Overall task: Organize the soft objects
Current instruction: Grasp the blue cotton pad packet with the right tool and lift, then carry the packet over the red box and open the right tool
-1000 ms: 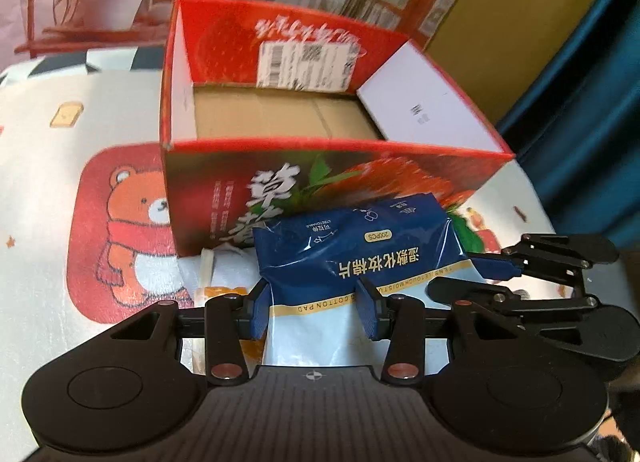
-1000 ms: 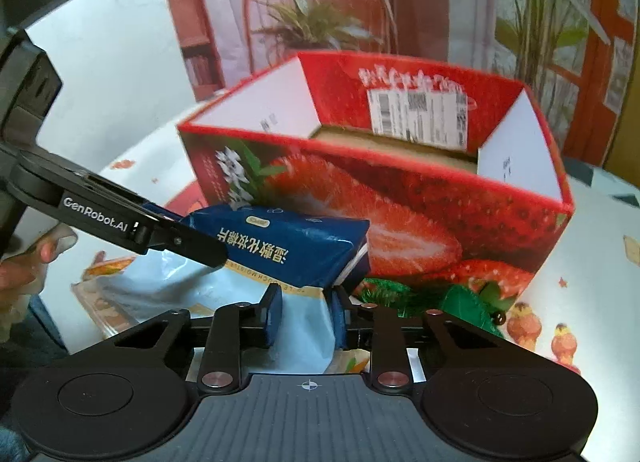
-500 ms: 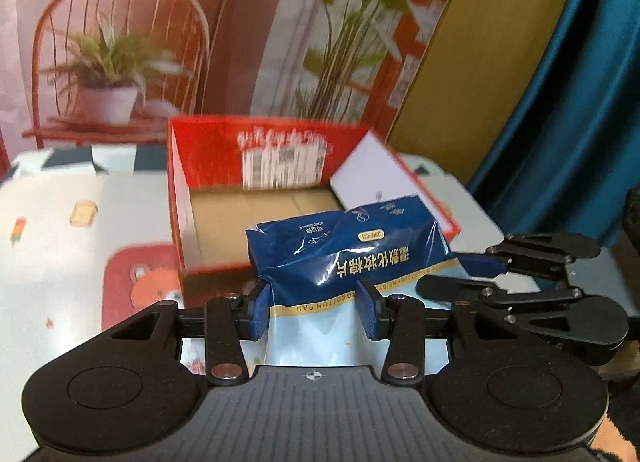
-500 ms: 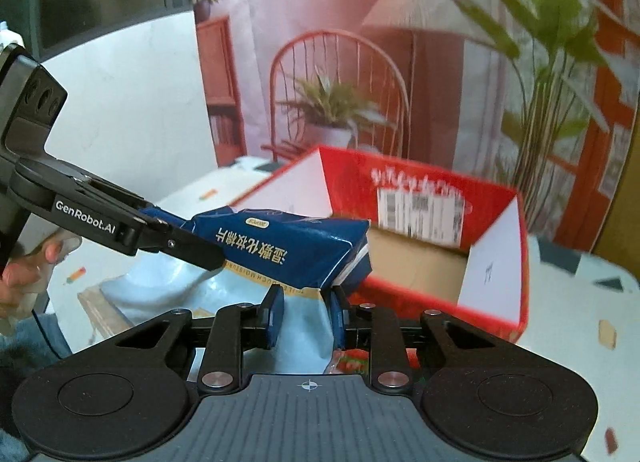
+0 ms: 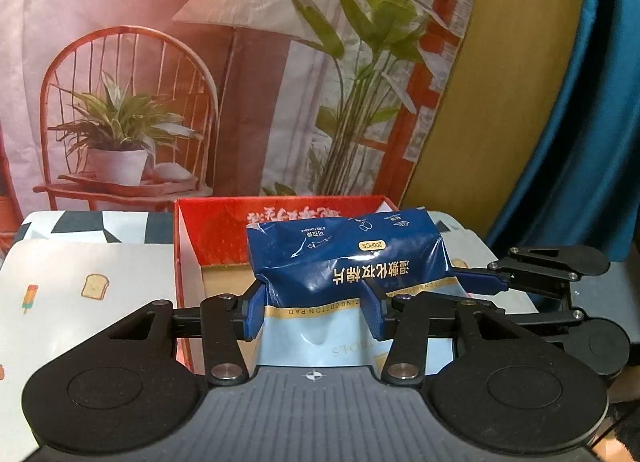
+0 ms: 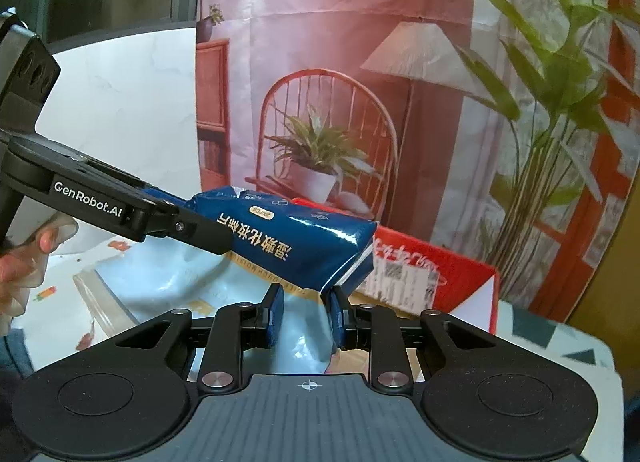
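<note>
A dark blue and pale blue bag of cotton pads (image 5: 344, 262) hangs in the air, held from two sides above the near edge of a red strawberry-print cardboard box (image 5: 208, 234). My left gripper (image 5: 316, 314) has its blue pads on both sides of the bag's pale lower part, and its jaws are opening slightly with the bag between them. My right gripper (image 6: 306, 314) is shut on the bag (image 6: 296, 246) near its right end. In the right wrist view the left gripper (image 6: 200, 230) reaches in from the left. The box (image 6: 452, 266) stands open-topped behind the bag.
The box stands on a table under a white cartoon-print cloth (image 5: 80, 274). A printed backdrop (image 5: 200, 62) with a chair, a lamp and plants hangs behind. A teal curtain (image 5: 580, 142) is at the right. A person's hand (image 6: 24, 262) holds the left gripper.
Both grippers have risen with the bag, from in front of the box's near wall to above its rim. The views have tilted up, so less of the table shows.
</note>
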Motion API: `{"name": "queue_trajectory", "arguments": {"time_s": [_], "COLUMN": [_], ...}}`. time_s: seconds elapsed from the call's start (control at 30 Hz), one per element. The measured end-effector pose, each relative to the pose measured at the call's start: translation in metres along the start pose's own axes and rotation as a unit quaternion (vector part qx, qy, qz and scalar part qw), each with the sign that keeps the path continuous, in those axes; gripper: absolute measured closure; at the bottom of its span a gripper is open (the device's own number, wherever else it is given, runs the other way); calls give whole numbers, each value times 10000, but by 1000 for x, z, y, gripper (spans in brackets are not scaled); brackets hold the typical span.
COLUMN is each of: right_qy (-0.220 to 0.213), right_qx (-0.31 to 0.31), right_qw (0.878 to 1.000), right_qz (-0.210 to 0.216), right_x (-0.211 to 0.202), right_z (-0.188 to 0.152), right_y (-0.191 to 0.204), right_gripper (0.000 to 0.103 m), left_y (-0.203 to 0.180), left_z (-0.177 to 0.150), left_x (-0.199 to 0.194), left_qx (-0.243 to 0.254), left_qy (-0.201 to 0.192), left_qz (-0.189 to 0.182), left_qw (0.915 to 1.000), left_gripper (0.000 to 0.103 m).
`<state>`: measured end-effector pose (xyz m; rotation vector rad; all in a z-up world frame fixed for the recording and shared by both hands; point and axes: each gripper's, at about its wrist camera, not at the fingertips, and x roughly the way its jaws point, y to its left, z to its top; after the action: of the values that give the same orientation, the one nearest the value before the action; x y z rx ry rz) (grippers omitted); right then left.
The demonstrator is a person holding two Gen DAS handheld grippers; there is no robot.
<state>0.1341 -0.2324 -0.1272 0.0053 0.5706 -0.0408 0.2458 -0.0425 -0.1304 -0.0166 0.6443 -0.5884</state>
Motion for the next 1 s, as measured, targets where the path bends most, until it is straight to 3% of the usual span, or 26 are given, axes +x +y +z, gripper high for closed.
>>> {"name": "queue_trajectory", "arguments": {"time_s": [0.13, 0.3, 1.0], "right_qy": [-103, -185, 693], "right_qx": [-207, -250, -141], "right_qw": [9997, 9995, 9971], "right_qz": [-19, -79, -282], "right_x": [14, 40, 129], "right_z": [8, 15, -11], "right_y": [-13, -34, -75], "right_gripper": [80, 80, 80], "left_y": [-1, -3, 14], "left_z": [9, 23, 24], "left_x": [17, 45, 136], "left_qx": [263, 282, 202], "left_qy": [-79, -37, 824], "left_qz": [-14, 55, 228], "left_qw": [9996, 9996, 9961], "left_gripper": [45, 45, 45]}}
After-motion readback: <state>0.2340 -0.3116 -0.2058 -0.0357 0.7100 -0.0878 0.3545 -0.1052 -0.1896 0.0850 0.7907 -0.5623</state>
